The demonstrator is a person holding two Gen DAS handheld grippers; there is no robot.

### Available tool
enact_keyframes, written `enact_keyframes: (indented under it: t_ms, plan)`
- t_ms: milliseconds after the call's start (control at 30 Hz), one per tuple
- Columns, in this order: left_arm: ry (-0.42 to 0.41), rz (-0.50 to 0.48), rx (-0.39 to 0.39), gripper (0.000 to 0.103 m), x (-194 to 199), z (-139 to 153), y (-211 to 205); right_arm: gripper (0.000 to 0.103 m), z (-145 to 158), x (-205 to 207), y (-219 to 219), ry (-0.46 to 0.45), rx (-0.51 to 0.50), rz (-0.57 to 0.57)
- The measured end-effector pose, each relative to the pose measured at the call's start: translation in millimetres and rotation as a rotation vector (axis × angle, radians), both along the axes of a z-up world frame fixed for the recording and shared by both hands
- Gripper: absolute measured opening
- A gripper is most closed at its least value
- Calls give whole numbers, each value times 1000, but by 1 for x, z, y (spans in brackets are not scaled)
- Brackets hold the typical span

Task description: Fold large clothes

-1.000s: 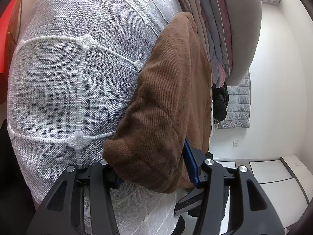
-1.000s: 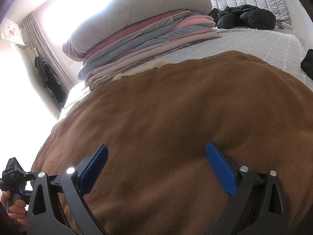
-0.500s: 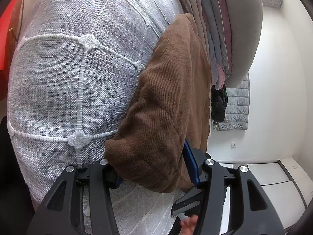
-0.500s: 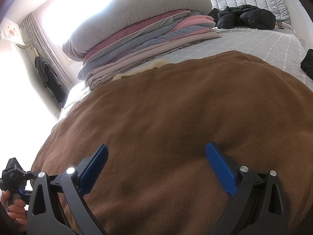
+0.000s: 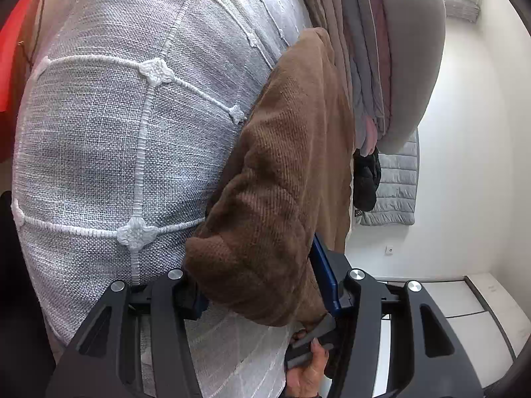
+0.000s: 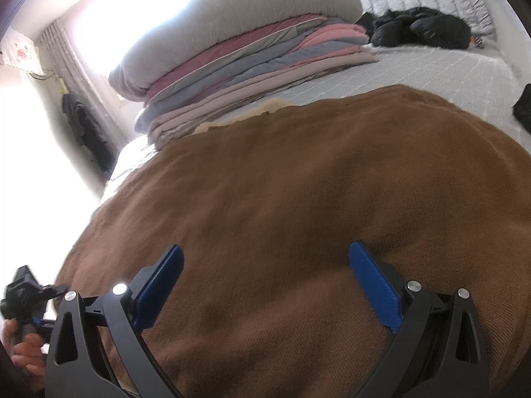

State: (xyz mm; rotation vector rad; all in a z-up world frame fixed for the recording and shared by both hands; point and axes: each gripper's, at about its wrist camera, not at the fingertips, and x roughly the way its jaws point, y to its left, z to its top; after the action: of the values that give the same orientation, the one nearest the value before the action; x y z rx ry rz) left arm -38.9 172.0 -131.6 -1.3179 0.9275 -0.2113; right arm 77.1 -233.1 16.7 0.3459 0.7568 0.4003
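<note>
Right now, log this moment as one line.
left gripper: shut on brown garment | right gripper: open over it | bed: beneath

- The left wrist view is rolled sideways, pressed close to the bed (image 5: 109, 139) cover, looking along the brown garment (image 5: 282, 179) edge toward the stacked quilts (image 5: 391, 66).
- The right wrist view looks low and close across the brown garment (image 6: 298, 215) toward the bed's far edge.
- Both share the garment, quilts (image 6: 239, 59), and black jacket (image 6: 421, 30).
</note>
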Motion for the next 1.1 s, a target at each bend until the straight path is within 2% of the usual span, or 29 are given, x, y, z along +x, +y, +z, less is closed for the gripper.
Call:
enact_keyframes:
  t_ms: [67,133,233,300,333,400,433,567,633,700,833,900,1033,1100]
  plan:
    - [-1,4,9,50,1,1,-1,96,1,2,-4,16,23,14]
    - [-9,4,32,50,2,5,-4,96,10,0,3,12,-54,19]
    - [-15,3,68,50,4,10,-11,96,32,-10,13,-99,-77,38]
    - [-10,-3,87,50,7,11,-13,96,40,-13,22,-142,-100,56]
    - [-6,-10,102,50,9,12,-15,96,38,-11,26,-131,-117,61]
    - [1,-20,118,53,12,14,-18,96,20,3,35,-19,-190,59]
    - [1,-26,121,56,14,14,-20,96,-1,13,40,70,-219,72]
    - [2,-37,147,61,20,18,-27,96,-3,14,57,67,-331,62]
    - [4,-44,185,61,23,23,-32,96,-2,13,58,57,-335,60]
    - [4,-49,250,61,22,30,-38,96,-2,13,58,56,-325,63]
    - [-26,-61,584,61,21,64,-65,96,10,-2,56,-18,-342,39]
    - [-35,-80,694,61,23,73,-77,96,13,-9,56,-40,-341,28]
    - [-24,-94,780,61,26,79,-87,96,14,-15,49,-42,-304,6]
    - [-21,-96,789,61,28,79,-88,96,11,-15,47,-16,-285,8]
